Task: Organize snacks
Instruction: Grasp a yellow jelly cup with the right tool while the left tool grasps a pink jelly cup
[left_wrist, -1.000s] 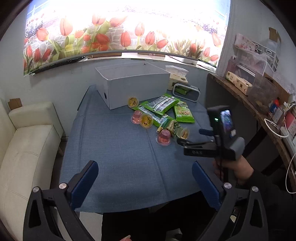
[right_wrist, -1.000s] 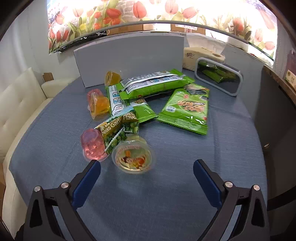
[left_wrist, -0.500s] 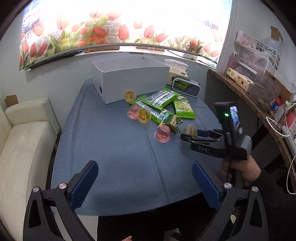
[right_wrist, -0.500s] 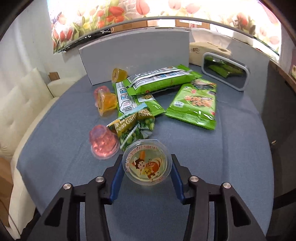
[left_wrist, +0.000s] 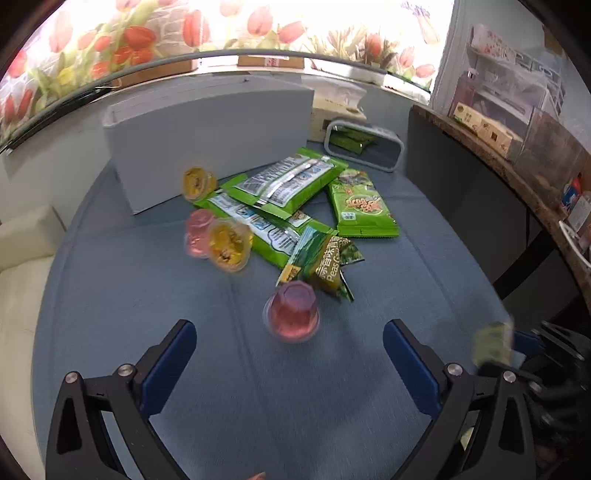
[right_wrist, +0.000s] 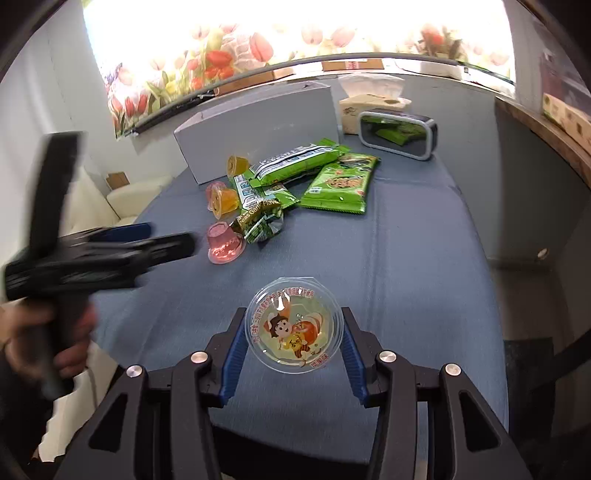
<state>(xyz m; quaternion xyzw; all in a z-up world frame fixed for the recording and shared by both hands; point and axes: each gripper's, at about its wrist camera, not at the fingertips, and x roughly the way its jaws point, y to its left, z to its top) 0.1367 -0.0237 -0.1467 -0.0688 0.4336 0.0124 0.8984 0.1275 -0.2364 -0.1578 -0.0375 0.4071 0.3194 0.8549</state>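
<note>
My right gripper (right_wrist: 293, 332) is shut on a clear jelly cup (right_wrist: 294, 325) with a cartoon lid, held above the blue tablecloth (right_wrist: 406, 266). That cup (left_wrist: 493, 345) also shows blurred at the right edge of the left wrist view. My left gripper (left_wrist: 290, 339) is open. A pink jelly cup (left_wrist: 291, 314) stands upside down just ahead of its tips, untouched. Behind it lie green snack packs (left_wrist: 364, 206), two orange jelly cups (left_wrist: 229, 243) and another pink cup (left_wrist: 197, 232). A grey box (left_wrist: 207, 125) stands at the back.
A framed mirror (left_wrist: 364, 146) and a tissue box (left_wrist: 334, 107) stand behind the snacks at the back right. A wooden shelf (left_wrist: 517, 155) with boxes runs along the right. A cream sofa (left_wrist: 22, 251) sits left of the table.
My right gripper closed on the cartoon-lid jelly cup and drew it back off the pile. My left gripper came forward and down to the upturned pink cup.
</note>
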